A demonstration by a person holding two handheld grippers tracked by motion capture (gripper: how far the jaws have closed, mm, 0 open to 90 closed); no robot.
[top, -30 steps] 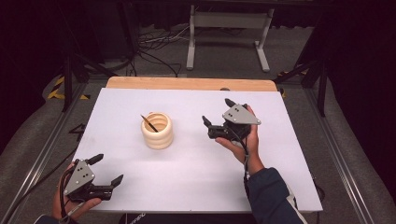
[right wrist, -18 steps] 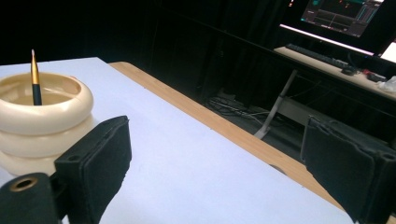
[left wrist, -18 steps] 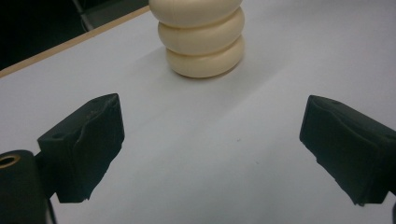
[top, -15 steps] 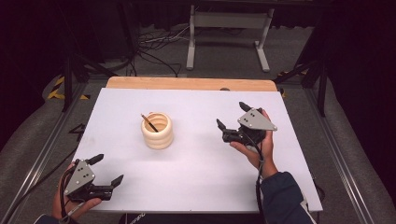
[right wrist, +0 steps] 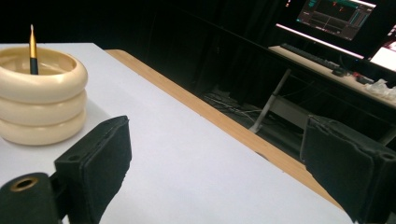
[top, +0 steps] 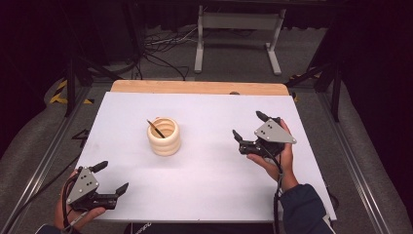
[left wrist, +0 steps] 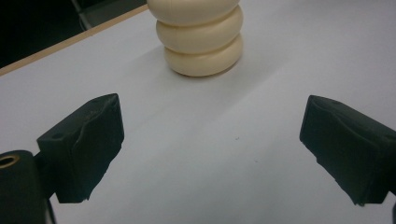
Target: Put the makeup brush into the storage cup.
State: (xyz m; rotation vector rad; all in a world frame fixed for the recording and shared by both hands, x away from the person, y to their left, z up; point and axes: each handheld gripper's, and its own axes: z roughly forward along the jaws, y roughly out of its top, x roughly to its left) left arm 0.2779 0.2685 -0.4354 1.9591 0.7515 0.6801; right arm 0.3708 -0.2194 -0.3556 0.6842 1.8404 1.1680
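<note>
Pen [top: 156, 128] and cup [top: 164, 136] are the things to think about, and both sit near the middle of the white worktop [top: 204, 190]. The cup is cream, made of three fat rings stacked up, and it stands straight. The pen leans inside it, with its thin tip poking up over the rim on the far left side of the cup.

Your left tongs [top: 108, 180] are on the near left side of the cup, well apart from it, spread wide and holding nothing. Your right tongs [top: 247, 124] are off to the right of the cup, well apart too, also spread wide and empty.

The pen looks light, thin and stiff. It will likely be smooth, so it may slip or spin if you pinch it only at the very tip. Take hold of the bit that sticks out above the rim, as low as you can reach.

The cup looks hard and a little heavy. Its round sides could slide between the pads, so grip it in a groove between two rings.
</note>
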